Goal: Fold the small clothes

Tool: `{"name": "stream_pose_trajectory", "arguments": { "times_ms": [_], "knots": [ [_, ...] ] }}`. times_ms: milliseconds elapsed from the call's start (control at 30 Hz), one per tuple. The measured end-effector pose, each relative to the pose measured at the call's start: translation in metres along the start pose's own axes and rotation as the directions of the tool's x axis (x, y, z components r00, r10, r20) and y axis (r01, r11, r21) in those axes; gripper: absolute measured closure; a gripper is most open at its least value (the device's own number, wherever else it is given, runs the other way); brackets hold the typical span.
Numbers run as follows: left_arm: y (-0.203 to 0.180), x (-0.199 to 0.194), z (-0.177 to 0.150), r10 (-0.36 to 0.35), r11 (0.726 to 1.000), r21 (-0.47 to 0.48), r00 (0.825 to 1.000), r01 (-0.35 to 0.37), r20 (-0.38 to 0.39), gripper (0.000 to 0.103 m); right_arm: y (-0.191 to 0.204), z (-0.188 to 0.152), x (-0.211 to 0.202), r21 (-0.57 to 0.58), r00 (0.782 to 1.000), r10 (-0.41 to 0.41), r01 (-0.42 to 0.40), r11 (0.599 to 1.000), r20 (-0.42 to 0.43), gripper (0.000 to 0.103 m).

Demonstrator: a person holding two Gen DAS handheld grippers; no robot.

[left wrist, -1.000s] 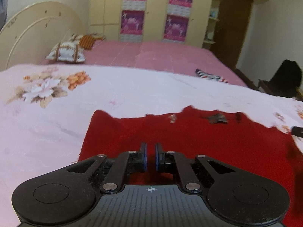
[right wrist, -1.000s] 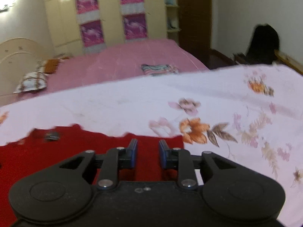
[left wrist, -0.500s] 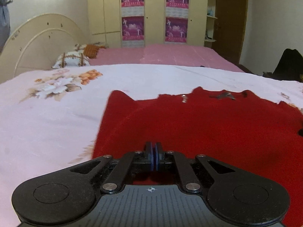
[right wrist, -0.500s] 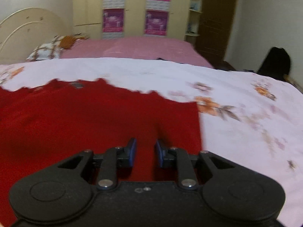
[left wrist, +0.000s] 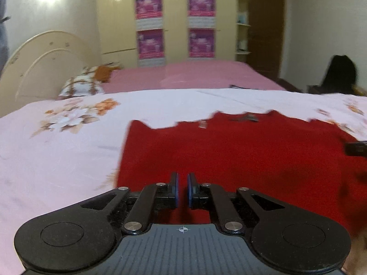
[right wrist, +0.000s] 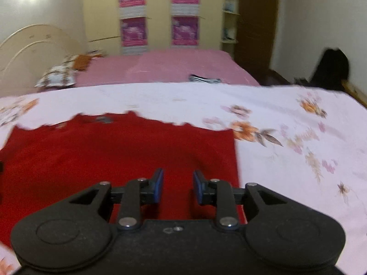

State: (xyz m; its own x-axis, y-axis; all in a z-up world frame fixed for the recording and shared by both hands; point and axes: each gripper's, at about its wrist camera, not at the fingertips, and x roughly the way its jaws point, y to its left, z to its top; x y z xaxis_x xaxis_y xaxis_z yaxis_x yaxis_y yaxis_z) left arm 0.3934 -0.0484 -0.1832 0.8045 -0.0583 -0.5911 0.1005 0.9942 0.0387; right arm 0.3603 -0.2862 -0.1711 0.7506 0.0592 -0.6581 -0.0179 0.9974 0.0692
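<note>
A red garment (left wrist: 229, 151) lies flat on the pale floral bedsheet (left wrist: 57, 151); it also shows in the right wrist view (right wrist: 114, 151). Its far edge is jagged, with a small grey tag (left wrist: 246, 118) near it. My left gripper (left wrist: 182, 189) hovers over the garment's near left part, jaws a narrow gap apart and empty. My right gripper (right wrist: 177, 185) hovers over the garment's near right part, close to its right edge, jaws wide apart and empty. A tip of the right gripper (left wrist: 355, 147) shows at the left wrist view's right edge.
A pink bed (left wrist: 195, 75) lies beyond, with a patterned pillow (left wrist: 80, 86) and a striped cloth (right wrist: 205, 79). A cream headboard (left wrist: 43, 64) stands at left. A wardrobe with purple posters (left wrist: 176, 23) lines the back wall. A dark bag (right wrist: 330, 68) sits at right.
The left gripper, shut half a second ago, has opened a little. The right gripper has opened wider. Both cameras have risen and tilted up over the garment.
</note>
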Motion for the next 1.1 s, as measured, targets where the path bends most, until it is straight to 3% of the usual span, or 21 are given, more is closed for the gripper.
{"name": "stream_pose_trajectory", "arguments": {
  "times_ms": [100,167,233,333,400,533,633,800,933,1100],
  "knots": [
    [-0.006,0.005,-0.014,0.007,1.0,0.015,0.998,-0.006,-0.064,0.097,0.026,-0.012,-0.007,-0.06,1.0,0.025,-0.025,0.998,-0.008,0.073],
    [0.001,0.008,-0.025,0.023,1.0,0.013,0.997,-0.022,-0.076,0.097,0.032,-0.027,-0.002,-0.096,0.999,-0.006,0.001,0.995,-0.052,0.073],
    [0.011,0.003,-0.033,0.04,0.999,0.019,0.998,-0.039,-0.055,0.097,0.021,-0.041,0.003,-0.1,0.995,-0.053,0.045,0.994,-0.082,0.073],
    [0.025,0.003,-0.035,0.064,0.998,0.009,0.996,-0.064,-0.054,0.097,-0.013,-0.053,0.001,-0.046,0.993,-0.108,0.105,0.993,-0.055,0.061],
    [0.029,0.0,-0.035,0.067,0.998,0.003,0.996,-0.067,-0.064,0.097,-0.031,-0.052,0.0,0.003,0.99,-0.121,0.121,0.993,-0.07,0.061],
    [0.021,-0.014,-0.033,0.078,0.997,0.018,0.994,-0.077,-0.073,0.097,-0.02,-0.047,-0.006,-0.018,0.984,-0.149,0.148,0.989,-0.096,0.061],
    [0.019,-0.029,-0.032,0.028,0.999,-0.016,0.998,-0.029,-0.064,0.097,-0.009,-0.044,-0.026,0.021,0.993,-0.109,0.11,0.994,-0.055,0.062],
    [0.003,-0.03,-0.044,0.006,1.0,0.03,0.995,-0.003,-0.102,0.097,0.019,-0.043,-0.033,-0.026,0.997,-0.054,0.053,0.998,-0.047,0.061],
    [0.003,-0.029,-0.049,0.022,0.998,0.054,0.996,-0.017,-0.089,0.097,0.021,-0.058,-0.02,-0.05,0.989,-0.104,0.099,0.994,-0.104,0.06],
    [0.005,-0.031,-0.047,0.021,0.999,0.049,0.995,-0.016,-0.102,0.097,0.008,-0.064,-0.02,-0.028,0.988,-0.113,0.111,0.993,-0.108,0.057]
  ]
}}
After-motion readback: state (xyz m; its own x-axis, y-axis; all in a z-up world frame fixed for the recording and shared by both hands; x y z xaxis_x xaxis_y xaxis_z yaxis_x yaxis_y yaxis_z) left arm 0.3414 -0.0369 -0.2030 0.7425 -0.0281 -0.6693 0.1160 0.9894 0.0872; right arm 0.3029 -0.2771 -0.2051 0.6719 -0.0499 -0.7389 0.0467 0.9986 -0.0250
